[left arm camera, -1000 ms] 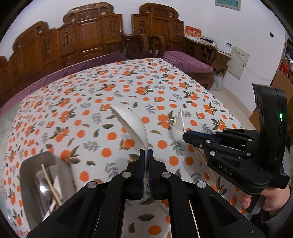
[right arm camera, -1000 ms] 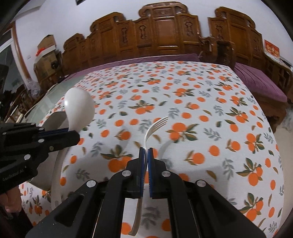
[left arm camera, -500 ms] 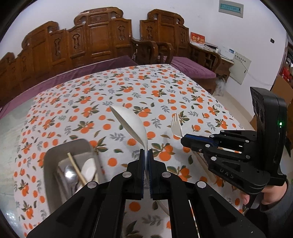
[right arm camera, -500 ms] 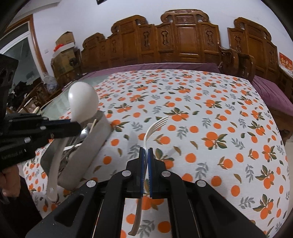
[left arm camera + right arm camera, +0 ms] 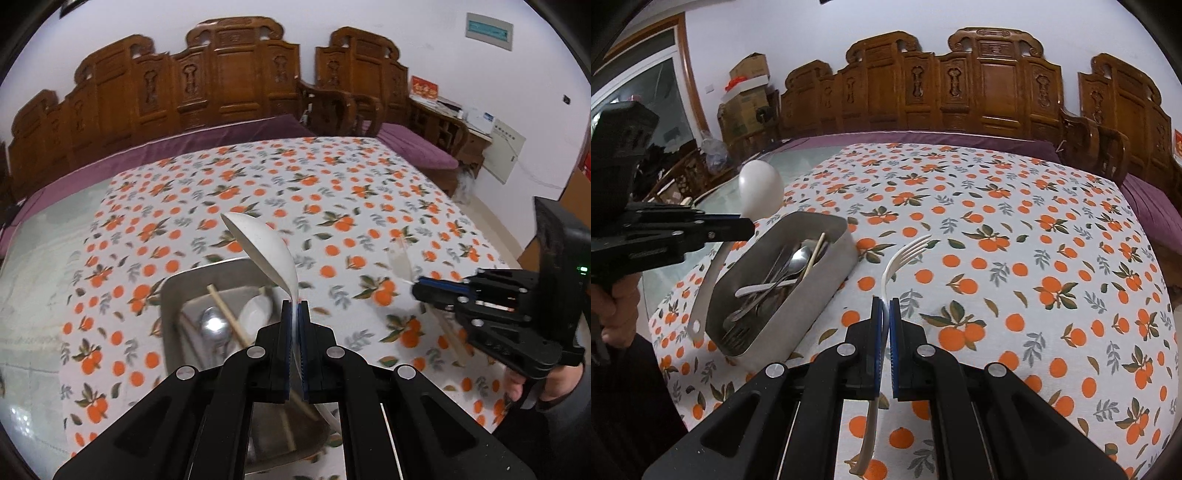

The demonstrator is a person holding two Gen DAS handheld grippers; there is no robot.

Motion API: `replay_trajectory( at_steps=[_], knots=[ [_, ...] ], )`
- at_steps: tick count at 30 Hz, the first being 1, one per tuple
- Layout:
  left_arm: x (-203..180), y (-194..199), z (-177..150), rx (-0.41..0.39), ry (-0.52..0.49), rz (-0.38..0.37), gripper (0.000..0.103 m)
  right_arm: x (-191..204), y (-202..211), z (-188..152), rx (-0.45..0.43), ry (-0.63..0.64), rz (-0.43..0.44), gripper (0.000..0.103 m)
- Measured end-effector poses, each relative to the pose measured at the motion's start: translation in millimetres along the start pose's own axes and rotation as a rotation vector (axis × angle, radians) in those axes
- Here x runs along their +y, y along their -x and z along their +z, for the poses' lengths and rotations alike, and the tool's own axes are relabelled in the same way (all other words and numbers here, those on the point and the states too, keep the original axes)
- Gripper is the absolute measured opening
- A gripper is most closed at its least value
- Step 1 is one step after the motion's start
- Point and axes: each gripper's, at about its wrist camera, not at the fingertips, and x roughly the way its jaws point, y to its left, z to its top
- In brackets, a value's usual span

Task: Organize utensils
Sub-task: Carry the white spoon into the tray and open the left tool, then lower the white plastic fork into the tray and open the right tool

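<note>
Now the left gripper [image 5: 294, 314] is clamping a white plastic ladle [image 5: 264, 251] over the rectangular steel utensil tin [image 5: 827, 266]. The right gripper [image 5: 885, 310] is pinching a white plastic fork [image 5: 905, 254], right of the tin. Lowering bowl-first should seat the ladle cleanly.

Both grippers are matte black with silver round screws, blue-lined fingers [image 5: 284, 347], a green light [image 5: 583, 268] at the frame's right edge, and bare-skinned hands [image 5: 618, 314] gripping the handles.

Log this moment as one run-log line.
left: shut on ladle | right: shut on fork | both over table, near tray
</note>
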Motion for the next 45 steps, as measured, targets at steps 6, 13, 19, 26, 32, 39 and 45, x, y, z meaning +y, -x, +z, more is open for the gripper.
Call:
replay_trajectory(
  at_steps=[6,13,19,26,32,39,45],
  knots=[
    [28,-18,-11,0.055,0.019,0.054,0.003,2,-2,-1,0.005,0.007,-0.001,0.005],
    [45,-49,-25,0.113,0.028,0.084,0.003,2,-7,-3,0.021,0.013,-0.008,0.005],
    [46,-66,-32,0.139,0.030,0.076,0.003,4,-9,-4,0.026,0.017,-0.007,0.005],
    [55,-60,-36,0.108,0.081,0.067,0.010,8,-10,-3,0.026,0.025,-0.003,0.005],
    [62,-37,-36,0.052,0.117,0.098,0.021,19,-4,0,0.007,0.034,0.021,0.005],
    [74,-11,-39,-0.003,0.153,0.153,0.042,45,-2,5,-0.002,0.061,0.064,0.005],
    [83,1,-43,-0.034,0.192,0.163,0.074,66,-9,13,-0.003,0.075,0.083,0.005]
  ],
)
